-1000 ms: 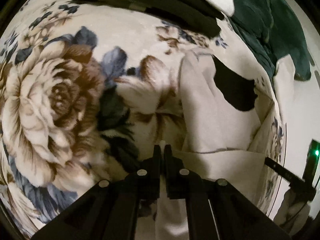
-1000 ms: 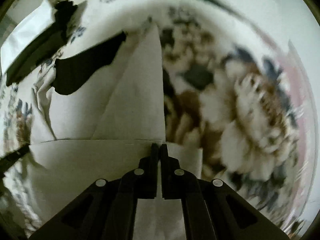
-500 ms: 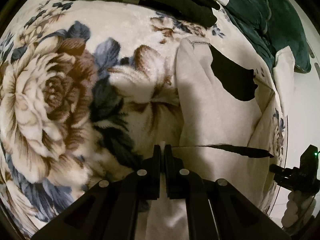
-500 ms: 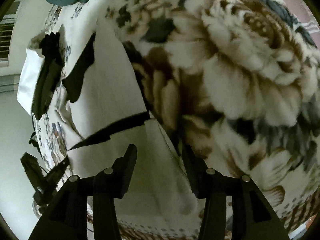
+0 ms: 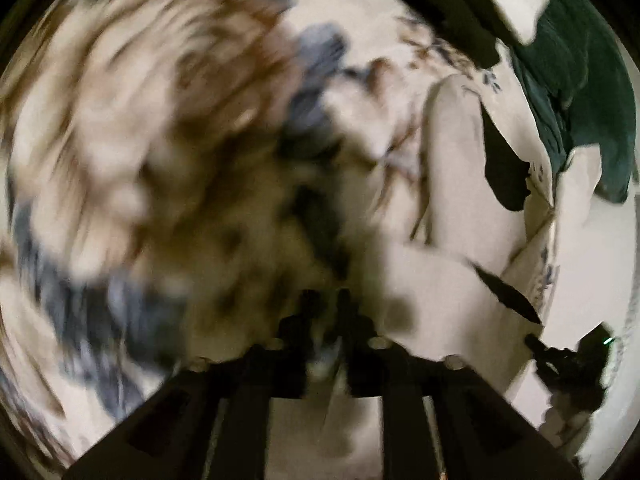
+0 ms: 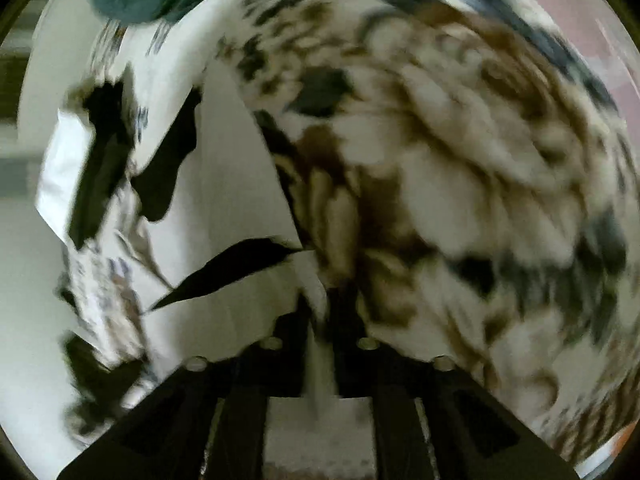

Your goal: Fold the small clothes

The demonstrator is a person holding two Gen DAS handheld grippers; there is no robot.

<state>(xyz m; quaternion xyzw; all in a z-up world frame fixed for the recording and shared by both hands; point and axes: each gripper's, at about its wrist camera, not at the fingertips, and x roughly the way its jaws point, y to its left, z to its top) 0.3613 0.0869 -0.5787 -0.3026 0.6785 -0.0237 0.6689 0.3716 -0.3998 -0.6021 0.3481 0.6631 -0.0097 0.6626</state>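
A cream garment with black patches lies on a floral blanket, its near part folded over. In the right wrist view the garment lies left of centre. My left gripper stands at the fold's left edge, jaws a little apart; the blur hides whether cloth is between them. My right gripper is nearly shut on a strip of cream cloth at the fold's right corner. Both views are motion-blurred.
A dark green cloth and a black garment lie at the far edge of the blanket. The other gripper shows at the lower right of the left wrist view. A white wall lies beyond the bed.
The right gripper, open half a second ago, has closed on the fold's corner. The left gripper's jaws have parted slightly and it has swung, blurring the view.
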